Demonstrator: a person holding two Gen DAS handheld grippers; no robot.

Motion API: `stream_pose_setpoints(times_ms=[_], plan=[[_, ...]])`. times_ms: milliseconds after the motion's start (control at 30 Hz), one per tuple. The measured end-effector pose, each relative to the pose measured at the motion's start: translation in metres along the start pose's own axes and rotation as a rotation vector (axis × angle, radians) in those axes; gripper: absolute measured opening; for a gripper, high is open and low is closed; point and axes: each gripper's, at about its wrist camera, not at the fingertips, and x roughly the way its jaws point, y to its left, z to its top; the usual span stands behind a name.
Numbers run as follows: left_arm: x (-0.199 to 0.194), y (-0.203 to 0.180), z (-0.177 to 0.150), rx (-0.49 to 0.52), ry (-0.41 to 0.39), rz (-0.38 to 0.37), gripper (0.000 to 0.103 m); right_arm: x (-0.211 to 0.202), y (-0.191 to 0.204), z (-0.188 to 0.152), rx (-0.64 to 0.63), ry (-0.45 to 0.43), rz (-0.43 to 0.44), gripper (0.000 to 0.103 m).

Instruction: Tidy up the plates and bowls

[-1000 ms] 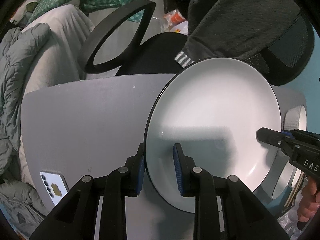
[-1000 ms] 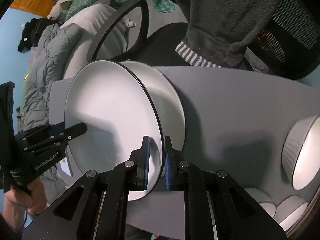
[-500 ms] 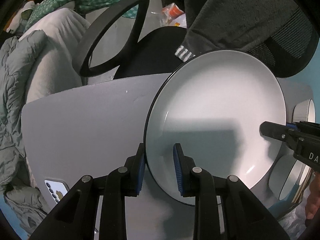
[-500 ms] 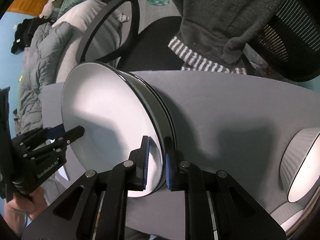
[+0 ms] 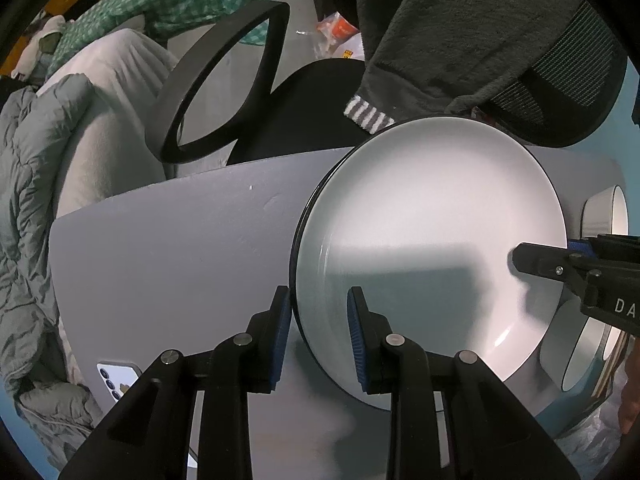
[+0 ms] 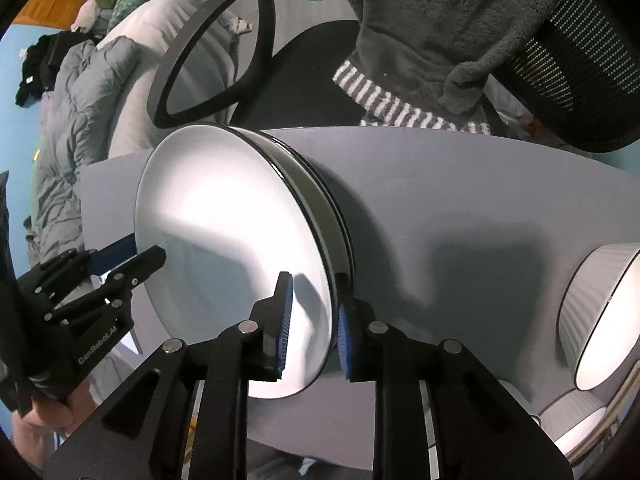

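A white plate with a dark rim [image 5: 432,220] lies on top of a stack of like plates [image 6: 340,216] on the grey table [image 5: 180,240]. My left gripper [image 5: 318,320] points down over the plate's left edge and is shut on its rim. On the opposite edge, my right gripper [image 6: 314,316] has its jaws opening: the rim of the top plate [image 6: 224,216] stands between the blue pads, and they no longer press on it. Each gripper shows in the other's view, the right gripper [image 5: 528,256] and the left gripper [image 6: 144,252].
Ribbed white bowls [image 6: 600,312] lie at the table's right end, one more below [image 6: 576,420]. A phone [image 5: 116,376] lies near the front left corner. A black office chair [image 5: 224,80] with a dark fleece garment [image 5: 460,28] stands behind the table, bedding at left.
The plate, tilted above the lower plates a second ago, has come down flat onto them. The right gripper's pads have spread apart from the rim. The left gripper's hold looks the same.
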Motion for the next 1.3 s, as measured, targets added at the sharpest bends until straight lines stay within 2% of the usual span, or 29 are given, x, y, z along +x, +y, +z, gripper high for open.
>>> stream_pose_setpoints(times_ms=[100,300,367,500,600,700,833,1033,1100,1300], plan=[[-0.004,0.002,-0.004,-0.007,-0.011,-0.004,0.027,-0.003,0.004,-0.002,-0.002,-0.014,-0.019,0.026],[-0.013,0.003,-0.012,-0.016,-0.036,0.004,0.034,-0.009,0.013,-0.006,-0.025,-0.047,-0.076,0.032],[-0.017,0.002,-0.016,-0.014,-0.049,0.006,0.038,-0.015,0.016,-0.008,-0.040,-0.075,-0.131,0.041],[-0.028,0.002,-0.024,-0.012,-0.073,0.010,0.039,-0.026,0.026,-0.012,-0.072,-0.115,-0.149,0.042],[-0.041,0.002,-0.030,-0.017,-0.101,0.012,0.045,-0.037,0.033,-0.015,-0.100,-0.149,-0.178,0.042],[-0.055,0.002,-0.036,-0.024,-0.137,0.021,0.047,-0.049,0.041,-0.022,-0.127,-0.189,-0.211,0.042],[-0.073,0.003,-0.047,-0.035,-0.179,0.030,0.054,-0.065,0.051,-0.032,-0.155,-0.241,-0.255,0.048],[-0.103,0.002,-0.067,-0.069,-0.232,0.017,0.059,-0.088,0.058,-0.051,-0.157,-0.304,-0.278,0.052],[-0.112,0.001,-0.074,-0.084,-0.248,0.005,0.060,-0.095,0.058,-0.057,-0.154,-0.324,-0.281,0.058],[-0.143,-0.007,-0.098,-0.091,-0.307,-0.020,0.064,-0.121,0.062,-0.080,-0.145,-0.384,-0.283,0.061]])
